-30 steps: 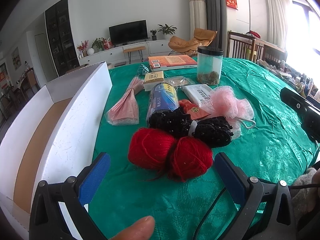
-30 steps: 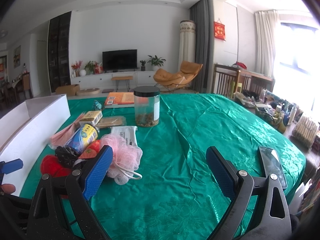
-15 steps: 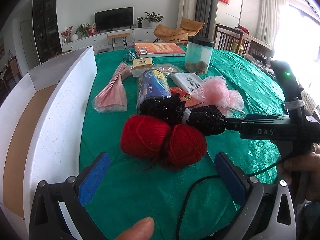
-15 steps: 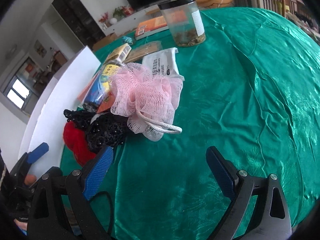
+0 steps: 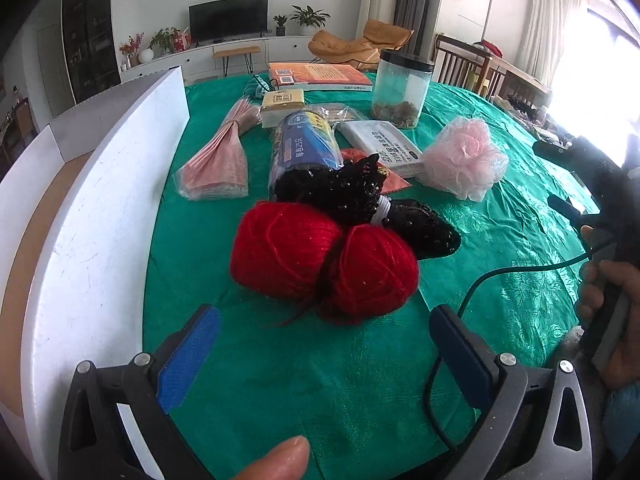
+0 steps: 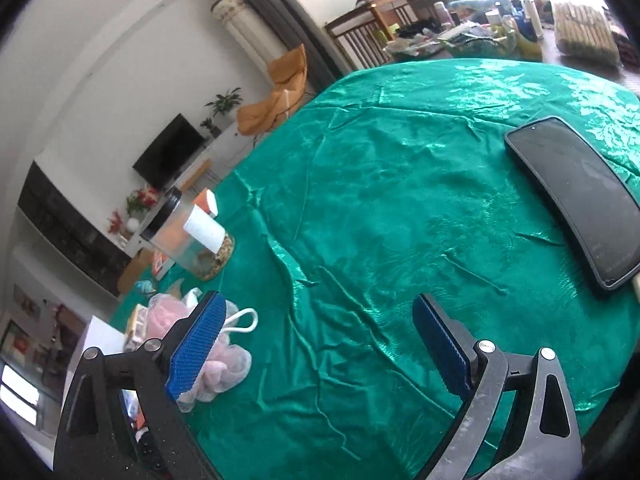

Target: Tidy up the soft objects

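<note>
Two joined red yarn balls point(image 5: 324, 264) lie on the green tablecloth point(image 5: 320, 380), just ahead of my open, empty left gripper point(image 5: 320, 344). Behind them lies a black beaded bundle point(image 5: 360, 200), and to the right a pink mesh bath puff point(image 5: 466, 158). The puff also shows in the right wrist view point(image 6: 216, 360), partly behind the left finger of my open, empty right gripper point(image 6: 320, 344), which is tilted over bare cloth. A white open box point(image 5: 92, 216) stands along the left.
Behind the yarn are a blue wrapped roll point(image 5: 304, 148), a pink packaged cloth point(image 5: 220, 160), a white pack point(image 5: 384, 146), a clear jar point(image 5: 400, 88) and an orange book point(image 5: 316, 76). A black phone point(image 6: 576, 196) lies at the right. A black cable point(image 5: 500, 276) trails across the cloth.
My right gripper has swung away from the pile, rolling and turning right over bare cloth toward the phone. My left gripper has edged closer to the yarn. Both stay open.
</note>
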Demonstrator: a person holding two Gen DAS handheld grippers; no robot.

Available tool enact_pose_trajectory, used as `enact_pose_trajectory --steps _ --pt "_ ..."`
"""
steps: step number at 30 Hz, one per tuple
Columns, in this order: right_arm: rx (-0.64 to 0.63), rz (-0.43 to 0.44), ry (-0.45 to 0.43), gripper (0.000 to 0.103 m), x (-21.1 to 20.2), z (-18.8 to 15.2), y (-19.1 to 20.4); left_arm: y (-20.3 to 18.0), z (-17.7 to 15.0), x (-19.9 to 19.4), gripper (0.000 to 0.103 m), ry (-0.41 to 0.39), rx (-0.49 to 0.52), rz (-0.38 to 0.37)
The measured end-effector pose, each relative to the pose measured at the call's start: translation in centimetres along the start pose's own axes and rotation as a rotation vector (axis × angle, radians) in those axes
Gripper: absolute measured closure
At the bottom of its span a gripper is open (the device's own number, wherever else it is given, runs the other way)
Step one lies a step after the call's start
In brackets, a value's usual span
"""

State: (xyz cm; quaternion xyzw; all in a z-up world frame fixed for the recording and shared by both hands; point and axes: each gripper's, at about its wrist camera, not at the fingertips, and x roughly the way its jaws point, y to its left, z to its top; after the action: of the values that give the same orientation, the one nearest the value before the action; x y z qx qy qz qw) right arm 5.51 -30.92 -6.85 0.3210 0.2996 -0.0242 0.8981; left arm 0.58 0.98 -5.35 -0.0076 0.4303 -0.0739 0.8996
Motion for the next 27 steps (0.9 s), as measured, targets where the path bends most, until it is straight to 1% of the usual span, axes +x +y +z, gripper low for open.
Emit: enact_pose_trajectory --steps 2,3,4,5,6,7,8,9,10,11,12,13,14,16,18,20,23,24,25,26,27 --pt "-0.131 0.147 0.088 0.006 1.1 -1.0 3.4 -0.3 0.0 -0.2 0.0 -0.007 0.022 0.01" --pt "-0.228 0.187 0.14 0.006 1.9 -2.0 5.4 -0.5 0.0 -0.3 0.0 -0.005 0.029 0.01" --pt "-0.337 0.203 0.196 0.007 2.7 -3.3 7.4 -0.6 0.0 -0.3 0.0 -0.002 0.035 0.006" --pt "-0.448 0.195 0.269 0.008 3.9 -4.7 9.3 -0.7 0.0 -0.4 0.0 0.0 0.037 0.003" --pt "-0.537 0.15 0.325 0.008 5.3 -5.7 10.5 -0.8 0.1 -0.4 0.0 0.002 0.039 0.001" --pt "-0.611 0.066 0.37 0.008 7.1 -6.4 11.1 -1.0 0.1 -0.4 0.0 0.004 0.041 -0.002" --pt "-0.637 -0.034 0.392 0.01 8.8 -5.9 11.2 -1.1 0.1 -0.5 0.0 0.003 0.042 -0.004" --pt "-0.591 -0.109 0.368 0.01 9.8 -4.3 10.4 -1.2 0.2 -0.5 0.0 0.0 0.041 -0.006" --pt "-0.5 -0.134 0.309 0.01 9.9 -2.0 9.1 -1.3 0.2 -0.6 0.0 -0.002 0.042 -0.009" --pt "-0.395 -0.145 0.221 0.009 9.1 0.6 7.7 -1.3 0.2 -0.6 0.0 -0.004 0.044 -0.01" --pt "-0.31 -0.145 0.13 0.009 7.7 2.9 6.5 -1.4 0.3 -0.6 0.0 -0.007 0.048 -0.007" --pt "-0.252 -0.121 0.057 0.008 6.3 5.0 5.5 -1.4 0.3 -0.5 0.0 -0.011 0.051 -0.001" --pt "-0.229 -0.089 0.018 0.008 5.1 6.1 5.0 -1.3 0.4 -0.4 0.0 -0.013 0.049 0.003" --pt "-0.24 -0.04 -0.021 0.008 2.5 7.0 4.4 -1.0 0.6 0.2 0.0 -0.005 0.025 0.0" --pt "-0.251 -0.038 -0.022 0.008 1.0 6.0 4.2 -0.8 0.6 0.9 0.0 0.013 -0.004 -0.008" --pt "-0.214 -0.025 0.034 0.008 0.7 3.9 3.0 -0.9 0.6 1.2 0.0 0.028 -0.019 -0.015" --pt "-0.132 -0.017 0.115 0.008 1.3 0.4 0.9 -1.3 0.8 0.8 0.0 0.022 -0.01 -0.019" --pt "-0.088 -0.016 0.158 0.008 1.6 0.2 0.6 -1.4 0.9 0.6 0.0 0.019 -0.01 -0.024" --pt "-0.07 0.017 0.171 0.008 1.6 0.2 0.5 -1.4 1.0 0.4 0.0 0.016 -0.018 -0.033" --pt "-0.076 0.034 0.15 0.008 1.3 0.2 0.5 -1.3 1.2 0.2 0.0 0.014 -0.03 -0.045" --pt "-0.099 0.018 0.14 0.008 1.1 0.1 0.8 -1.1 1.4 0.1 0.0 0.014 -0.046 -0.057"
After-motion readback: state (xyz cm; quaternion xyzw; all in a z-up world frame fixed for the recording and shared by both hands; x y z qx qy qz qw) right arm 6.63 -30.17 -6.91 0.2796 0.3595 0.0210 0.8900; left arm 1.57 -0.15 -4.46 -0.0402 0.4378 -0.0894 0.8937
